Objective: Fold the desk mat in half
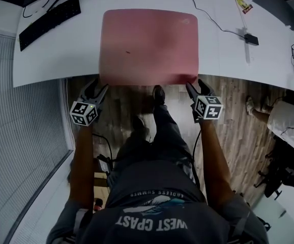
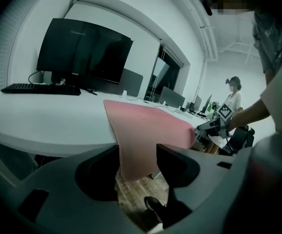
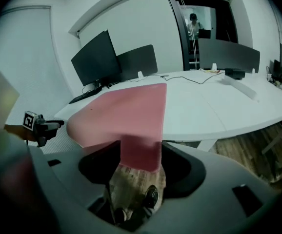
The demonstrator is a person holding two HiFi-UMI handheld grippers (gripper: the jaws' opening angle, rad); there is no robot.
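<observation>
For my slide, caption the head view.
Left gripper and right gripper, open, at near corners of pink mat on white desk.

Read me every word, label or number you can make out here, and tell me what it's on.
"WEST COAST": large print on the person's shirt, the O unclear.
"ENDLESS SUMMER": smaller print above it, upside down, last letter unclear.
The yellow label on the table: too small to read.
The keyboard keys: too small to read.

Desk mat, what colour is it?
The desk mat is plain pink with no pattern. The head view shows it best.
</observation>
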